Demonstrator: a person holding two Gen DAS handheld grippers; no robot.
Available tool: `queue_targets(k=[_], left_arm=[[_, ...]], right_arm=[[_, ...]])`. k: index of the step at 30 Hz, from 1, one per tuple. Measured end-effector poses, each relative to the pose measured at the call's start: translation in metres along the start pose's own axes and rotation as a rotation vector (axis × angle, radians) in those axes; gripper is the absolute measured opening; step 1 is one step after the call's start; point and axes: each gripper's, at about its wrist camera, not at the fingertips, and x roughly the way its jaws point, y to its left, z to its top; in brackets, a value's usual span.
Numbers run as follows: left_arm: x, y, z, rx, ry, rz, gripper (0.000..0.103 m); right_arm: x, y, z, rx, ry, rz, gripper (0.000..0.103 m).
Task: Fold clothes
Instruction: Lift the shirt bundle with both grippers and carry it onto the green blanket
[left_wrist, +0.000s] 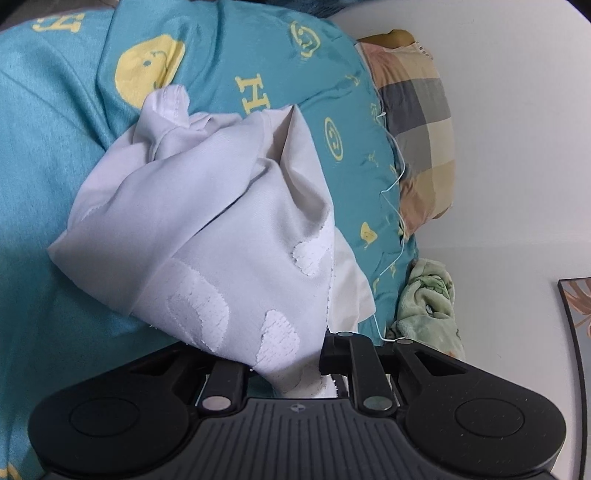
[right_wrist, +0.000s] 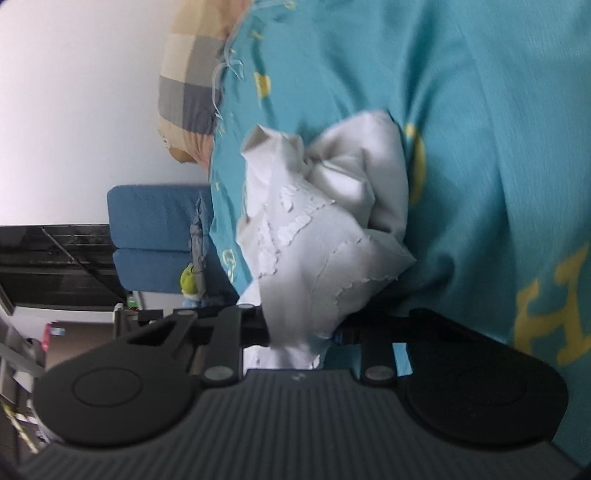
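Note:
A crumpled white garment (left_wrist: 207, 229) with raised white patches lies bunched on a teal bed cover (left_wrist: 44, 184) printed with yellow smiley faces and letters. My left gripper (left_wrist: 291, 354) is shut on the garment's near edge, and the cloth drapes over its left finger. In the right wrist view the same white garment (right_wrist: 325, 229) rises in a heap from the teal cover (right_wrist: 480, 147). A pinch of it runs down between the fingers of my right gripper (right_wrist: 299, 332), which is shut on it. The view there is slightly blurred.
A checkered pillow (left_wrist: 417, 122) lies at the bed's edge against a white wall; the pillow (right_wrist: 188, 74) also shows in the right wrist view. A green fleece cloth (left_wrist: 428, 302) sits beside the bed, a framed picture (left_wrist: 576, 314) beyond it. A blue cushioned seat (right_wrist: 155, 221) and dark shelving stand behind.

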Motion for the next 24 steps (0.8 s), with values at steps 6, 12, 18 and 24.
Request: queue_targets(k=[6,12,18,24], left_arm=[[0.002,0.003,0.006,-0.030,0.016,-0.004,0.018],[0.014,-0.003,0.015,-0.030,0.008,0.000,0.018],[0.007,-0.007,0.009,-0.026,0.000,0.007,0.018],[-0.007,-0.008,-0.002,0.000,-0.001,0.001,0.018]], right_arm=[[-0.002,0.007,0.002,-0.080,-0.028,-0.021,0.026],[-0.005,0.010,0.001,-0.108,-0.037,-0.031,0.025],[-0.013,0.017,-0.006,-0.138,-0.050,-0.038,0.024],[-0.027,0.023,-0.013,-0.153,-0.067,-0.038,0.024]])
